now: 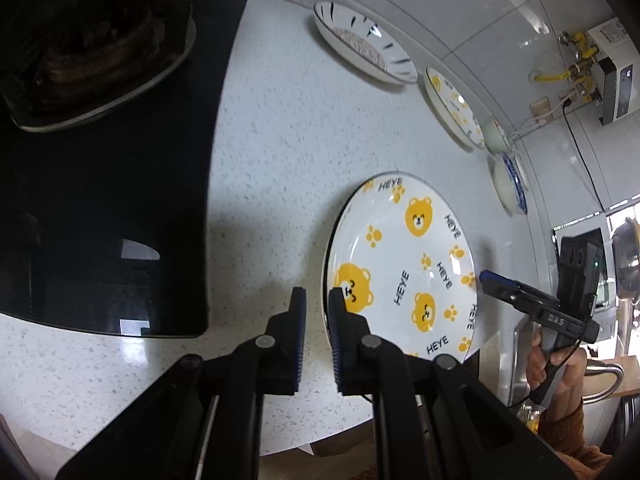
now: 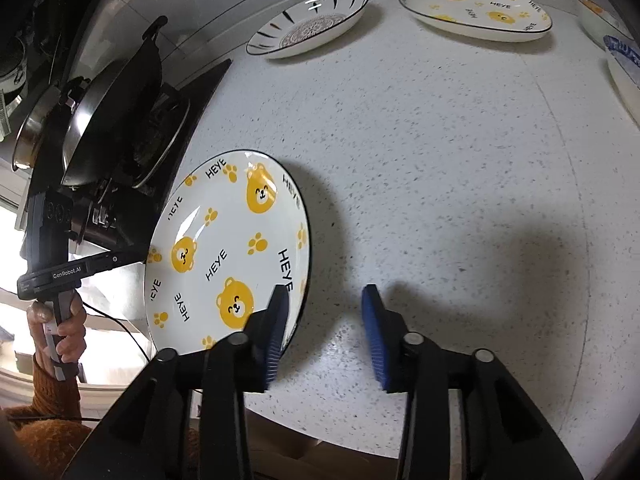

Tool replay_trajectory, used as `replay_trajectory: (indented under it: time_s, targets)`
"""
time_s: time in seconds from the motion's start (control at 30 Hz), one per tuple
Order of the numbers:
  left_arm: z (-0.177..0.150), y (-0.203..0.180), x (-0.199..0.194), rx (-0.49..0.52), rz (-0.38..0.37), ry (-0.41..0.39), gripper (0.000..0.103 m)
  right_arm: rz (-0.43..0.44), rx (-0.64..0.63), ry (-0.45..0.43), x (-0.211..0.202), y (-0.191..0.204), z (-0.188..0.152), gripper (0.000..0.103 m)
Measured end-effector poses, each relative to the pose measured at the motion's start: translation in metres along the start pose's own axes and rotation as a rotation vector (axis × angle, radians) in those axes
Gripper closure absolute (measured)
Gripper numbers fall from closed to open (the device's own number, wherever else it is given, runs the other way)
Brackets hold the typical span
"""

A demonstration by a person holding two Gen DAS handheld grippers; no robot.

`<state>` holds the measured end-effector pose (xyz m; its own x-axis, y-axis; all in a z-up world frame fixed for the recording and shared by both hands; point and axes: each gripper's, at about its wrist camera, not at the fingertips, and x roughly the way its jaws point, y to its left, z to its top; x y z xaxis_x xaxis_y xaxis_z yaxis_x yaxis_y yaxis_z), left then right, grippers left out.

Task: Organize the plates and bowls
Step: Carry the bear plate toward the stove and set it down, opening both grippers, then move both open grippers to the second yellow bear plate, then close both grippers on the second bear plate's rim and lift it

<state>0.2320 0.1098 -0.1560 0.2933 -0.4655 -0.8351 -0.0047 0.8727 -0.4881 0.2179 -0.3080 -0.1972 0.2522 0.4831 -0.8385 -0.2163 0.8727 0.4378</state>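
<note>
A white plate with yellow bears and "HEYE" lettering (image 1: 404, 268) is held tilted above the speckled counter (image 1: 280, 152). My left gripper (image 1: 318, 300) is shut on its rim, which sits in the narrow gap between the blue pads. The same plate (image 2: 232, 248) shows in the right wrist view, with the left gripper (image 2: 136, 258) at its far edge. My right gripper (image 2: 326, 300) is open; its left finger overlaps the plate's near edge and nothing is between the pads. A second bear plate (image 2: 476, 10), a striped plate (image 2: 308, 24) and bowls (image 1: 510, 184) lie along the wall.
A black glass cooktop (image 1: 120, 200) with a burner lies left of the plate. A dark pan (image 2: 116, 108) stands on the stove. A white tiled wall (image 1: 480, 20) runs behind the counter. The sink edge (image 1: 516, 360) and a steel handle (image 1: 604, 376) are on the right.
</note>
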Motion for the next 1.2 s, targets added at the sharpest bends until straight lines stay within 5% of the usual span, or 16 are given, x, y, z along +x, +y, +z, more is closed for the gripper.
replay_trajectory:
  time_s: [0.07,0.13,0.2,0.27,0.5,0.77,0.9,1.2]
  targets:
    - [0.003,-0.001,-0.008,-0.044,-0.013,-0.027,0.082,0.019,0.005,-0.029,-0.011,-0.010,0.002,0.045]
    - [0.007,-0.006,-0.013,-0.094,-0.058,-0.055,0.066,0.045,0.009,-0.046,-0.019,-0.021,0.006,0.035]
    - [0.014,-0.013,-0.014,-0.151,-0.122,-0.073,0.037,0.062,0.016,-0.060,-0.027,-0.033,0.014,0.029]
    - [0.024,-0.024,-0.011,-0.195,-0.180,-0.080,0.028,0.082,0.025,-0.079,-0.035,-0.047,0.024,0.025]
    - [0.068,-0.090,0.015,-0.231,-0.231,-0.144,0.028,0.067,0.006,-0.159,-0.065,-0.093,0.065,0.024]
    - [0.149,-0.188,0.088,-0.046,-0.211,-0.065,0.028,0.024,-0.007,-0.202,-0.078,-0.147,0.133,0.017]
    - [0.187,-0.210,0.133,-0.081,-0.185,-0.018,0.028,0.002,-0.018,-0.189,-0.072,-0.168,0.172,0.007]
    - [0.257,-0.222,0.223,-0.188,-0.171,0.039,0.028,-0.106,-0.007,-0.116,-0.036,-0.196,0.250,0.006]
